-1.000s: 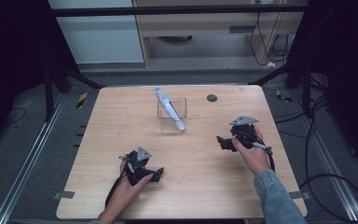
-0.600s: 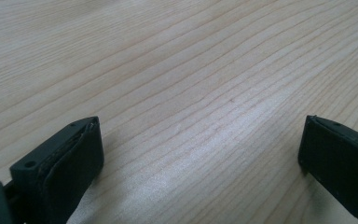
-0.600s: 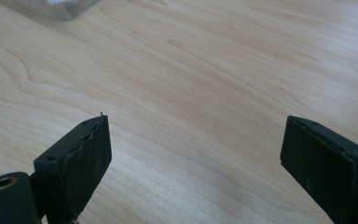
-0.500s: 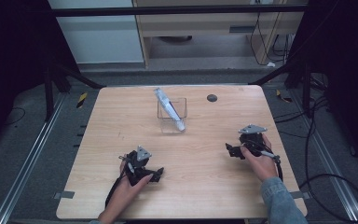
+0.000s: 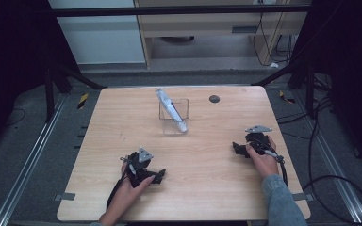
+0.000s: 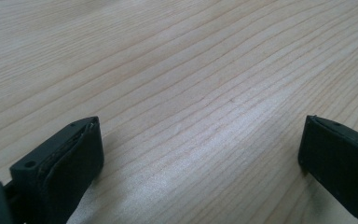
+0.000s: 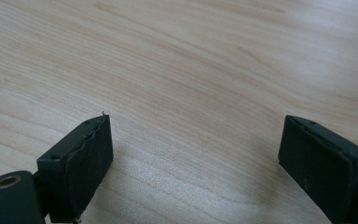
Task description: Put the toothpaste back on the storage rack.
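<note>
A clear square container stands on the wooden table at the back middle, with a white tube leaning in it, its top sticking out toward the back left. My left gripper rests low on the table at the front left, its jaws wide apart over bare wood. At the right side my right gripper sits on the table, also open, with nothing between its jaws. Both are held by a person's hands.
A small dark round spot lies on the table behind and to the right of the container. Cables trail from the grippers off the front edge. Metal rails and a dark frame surround the table.
The right gripper has moved toward the front right and come down to the table. The left gripper has stayed where it was.
</note>
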`<state>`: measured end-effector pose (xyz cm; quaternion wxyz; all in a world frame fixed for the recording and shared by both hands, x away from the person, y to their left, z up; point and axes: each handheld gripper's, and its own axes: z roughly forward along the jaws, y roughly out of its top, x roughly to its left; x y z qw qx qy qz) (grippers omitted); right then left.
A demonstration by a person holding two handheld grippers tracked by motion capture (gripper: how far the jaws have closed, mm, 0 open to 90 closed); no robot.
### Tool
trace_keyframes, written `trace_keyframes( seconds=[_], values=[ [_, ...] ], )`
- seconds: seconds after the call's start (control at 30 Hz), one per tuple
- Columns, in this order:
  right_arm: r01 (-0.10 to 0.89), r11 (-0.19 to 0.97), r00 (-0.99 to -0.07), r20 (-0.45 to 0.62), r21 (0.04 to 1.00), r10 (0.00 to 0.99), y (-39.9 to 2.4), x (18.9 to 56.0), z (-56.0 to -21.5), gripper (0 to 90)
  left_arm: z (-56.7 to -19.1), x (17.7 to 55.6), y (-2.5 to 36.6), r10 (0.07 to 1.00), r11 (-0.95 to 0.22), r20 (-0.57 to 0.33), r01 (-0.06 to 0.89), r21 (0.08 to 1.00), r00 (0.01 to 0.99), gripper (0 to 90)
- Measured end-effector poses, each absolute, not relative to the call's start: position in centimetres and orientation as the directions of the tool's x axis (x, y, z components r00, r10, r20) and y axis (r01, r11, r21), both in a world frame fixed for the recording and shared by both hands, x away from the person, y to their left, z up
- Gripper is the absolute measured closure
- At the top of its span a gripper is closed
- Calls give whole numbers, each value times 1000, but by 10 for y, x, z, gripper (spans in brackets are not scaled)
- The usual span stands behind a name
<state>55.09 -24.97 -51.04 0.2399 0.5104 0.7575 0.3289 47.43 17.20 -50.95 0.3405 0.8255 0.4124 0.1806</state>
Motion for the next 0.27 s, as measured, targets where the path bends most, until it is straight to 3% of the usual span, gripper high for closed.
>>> trace_keyframes(
  seconds=[0.27],
  values=[
    [659,197,-282,-4,726,959,-244,553,-512,3,-510,474,172,804,-427,17,558,711,594,0]
  ],
)
